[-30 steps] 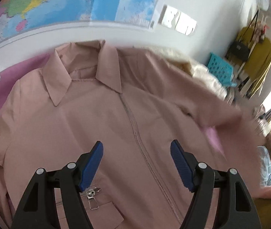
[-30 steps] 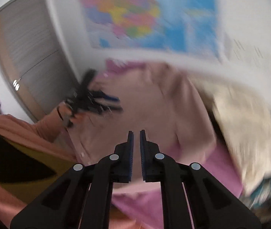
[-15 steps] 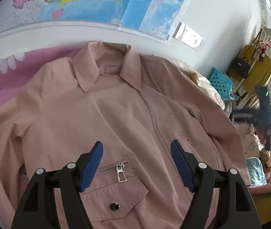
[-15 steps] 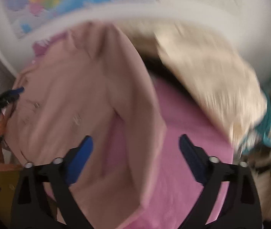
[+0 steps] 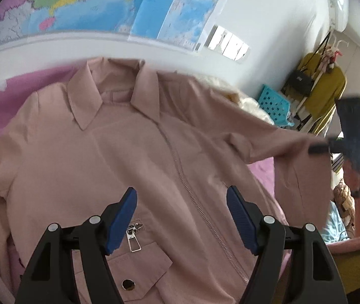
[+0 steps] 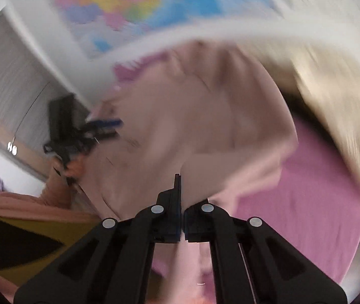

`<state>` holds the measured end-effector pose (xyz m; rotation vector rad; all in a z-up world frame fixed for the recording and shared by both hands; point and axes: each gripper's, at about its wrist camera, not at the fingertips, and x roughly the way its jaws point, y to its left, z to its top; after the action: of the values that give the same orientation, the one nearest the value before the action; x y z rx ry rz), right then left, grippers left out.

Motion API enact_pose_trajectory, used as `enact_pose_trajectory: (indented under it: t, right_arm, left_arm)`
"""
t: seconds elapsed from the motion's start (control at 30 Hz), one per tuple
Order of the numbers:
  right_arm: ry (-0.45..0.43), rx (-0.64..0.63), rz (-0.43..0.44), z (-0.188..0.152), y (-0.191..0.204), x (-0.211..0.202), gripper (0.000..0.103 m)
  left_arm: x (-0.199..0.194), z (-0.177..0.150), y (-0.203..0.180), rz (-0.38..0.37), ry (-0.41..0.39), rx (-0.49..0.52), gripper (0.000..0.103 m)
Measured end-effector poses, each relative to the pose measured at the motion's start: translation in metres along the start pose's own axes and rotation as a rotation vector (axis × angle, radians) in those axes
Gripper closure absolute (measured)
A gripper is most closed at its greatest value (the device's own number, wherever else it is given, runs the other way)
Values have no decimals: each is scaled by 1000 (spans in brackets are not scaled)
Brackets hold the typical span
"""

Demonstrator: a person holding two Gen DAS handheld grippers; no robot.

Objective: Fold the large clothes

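The pink jacket (image 5: 119,167) lay front-up on the pink sheet (image 6: 306,190), collar toward the wall map (image 5: 104,2) and zip running from the collar down toward the left gripper (image 5: 181,217). That gripper hung spread above the lower chest with nothing between its blue pads (image 5: 120,219), the zip passing just inside its right-hand pad and a pocket flap below it. The right gripper (image 6: 181,190) had just snapped closed, and its jaws were pressed together on the end of the jacket's sleeve (image 5: 268,136). In the left view the sleeve was stretched out sideways from the shoulder, lifted off the sheet, with the cuff hanging below the pinch. The sleeve's long axis therefore ran across the jacket's own, away from the zip. The likely next move is to carry the cuff back across the chest toward the zip; only the right hand holds cloth, so the fold falls to it. The left, being nearer the body, could pin the front panel. A cream, fluffy heap (image 6: 332,116) lay beyond the sleeve near the wall.
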<state>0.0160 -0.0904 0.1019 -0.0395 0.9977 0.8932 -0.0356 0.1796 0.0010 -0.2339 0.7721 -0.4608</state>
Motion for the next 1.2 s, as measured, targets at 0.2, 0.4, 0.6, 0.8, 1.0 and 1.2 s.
enact_pose_trajectory:
  t: [0.2,0.4,0.6,0.8,1.0,1.2]
  right_arm:
    - [16,-139,55,97,50,63,93]
    - [178,-52,39,137,50,176,32]
    - [293,14,13,131,32,209,23]
    - [1,-44,-63,96,2,97,12]
    - [89,33,-101,24,-26,106,71]
    - [54,-80,138,40,20,129,101]
  left_arm:
    - [-47,7,3,1,-102,-3,32]
    - [-62,8,2,64,-123,10,20]
    - [-13,7,-2,94,5,4,20]
    - [18,4,0,44,71,-2,21]
    - [26,10,3,40,76,3,21]
    - [-2,19,8,23,-6,-51,21]
